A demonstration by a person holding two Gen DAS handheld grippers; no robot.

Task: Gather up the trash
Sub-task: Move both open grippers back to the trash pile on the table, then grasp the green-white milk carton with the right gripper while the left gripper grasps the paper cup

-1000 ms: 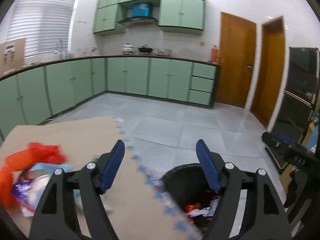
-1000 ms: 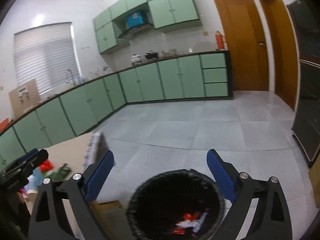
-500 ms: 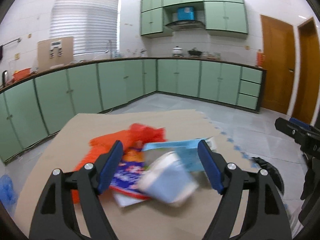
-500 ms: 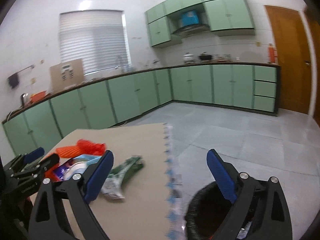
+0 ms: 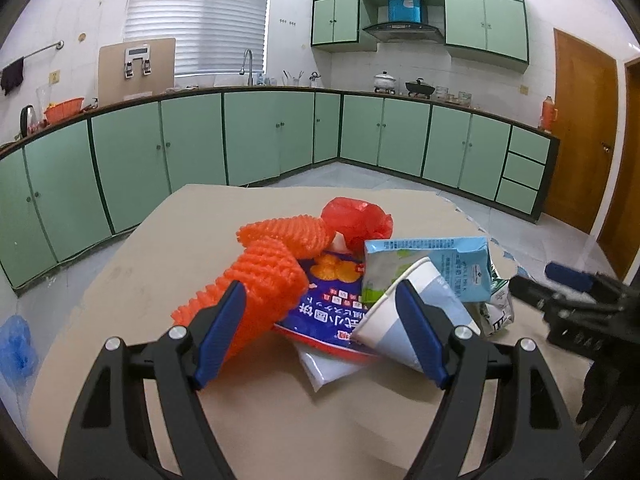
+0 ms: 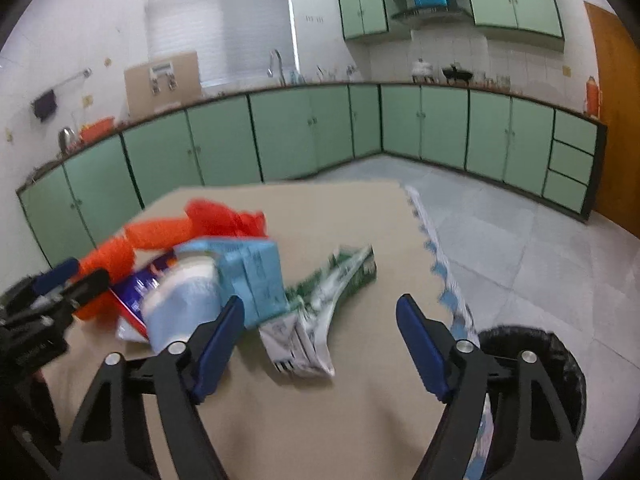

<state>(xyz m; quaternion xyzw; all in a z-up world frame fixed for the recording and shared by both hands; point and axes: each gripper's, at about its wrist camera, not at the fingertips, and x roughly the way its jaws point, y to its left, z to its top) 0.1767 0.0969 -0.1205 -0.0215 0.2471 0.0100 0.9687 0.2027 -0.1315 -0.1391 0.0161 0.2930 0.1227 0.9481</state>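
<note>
A pile of trash lies on the cardboard-covered table (image 5: 192, 248): orange foam netting (image 5: 264, 276), a red plastic bag (image 5: 356, 220), a blue snack bag (image 5: 332, 312), a light blue milk carton (image 5: 436, 264) and a paper cup (image 5: 416, 320) on its side. My left gripper (image 5: 320, 336) is open just before the pile, the snack bag showing between its fingers. A flattened green-and-white carton (image 6: 316, 312) lies to the right of the pile. My right gripper (image 6: 320, 344) hovers over it with jaws closing, pads clear of it. Each view shows the other gripper at its edge.
A black-lined bin (image 6: 536, 364) stands on the floor by the table's right edge, under the right gripper's right finger. Green kitchen cabinets (image 5: 260, 136) run along the far walls. Bare cardboard stretches in front of the pile.
Both views have swung left from the bin to the trash pile on the table and come closer to it. The right gripper's jaws have narrowed.
</note>
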